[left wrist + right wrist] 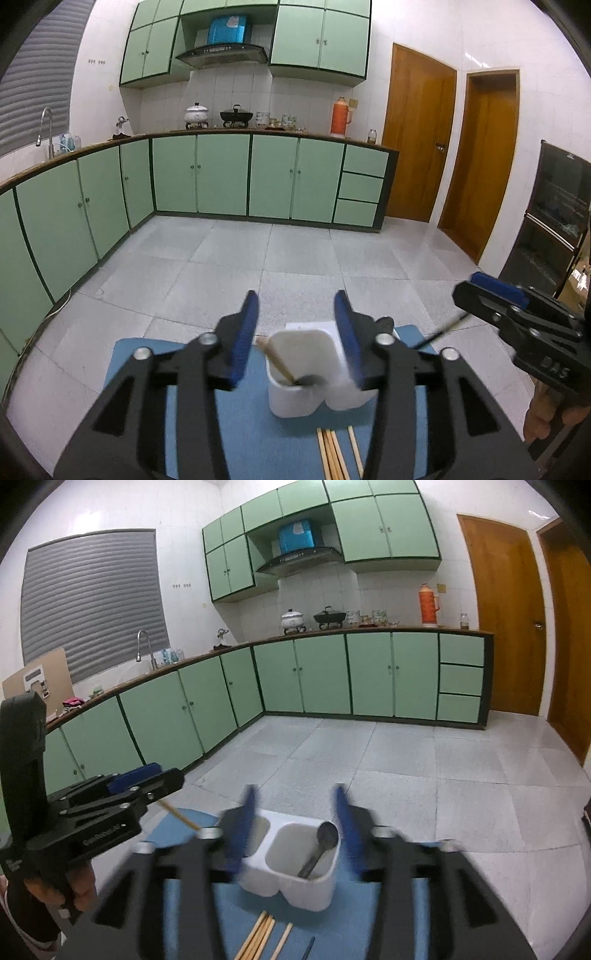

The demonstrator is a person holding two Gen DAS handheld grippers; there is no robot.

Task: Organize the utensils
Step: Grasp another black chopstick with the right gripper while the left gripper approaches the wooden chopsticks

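A white two-compartment utensil holder (295,373) (291,864) stands on a blue mat (236,424) (207,904). A dark metal spoon (320,849) leans in its right compartment. A wooden chopstick (277,360) (181,816) slants into the left compartment. Several wooden chopsticks (334,456) (258,936) lie on the mat in front of the holder. My left gripper (297,332) (147,779) is open just above the holder. My right gripper (295,823) (476,282) is open above the holder too, empty.
A thin dark stick (307,948) lies on the mat near the chopsticks. Green kitchen cabinets (221,173) run along the far wall and left side across a grey tiled floor (295,266). Wooden doors (417,133) stand at the right.
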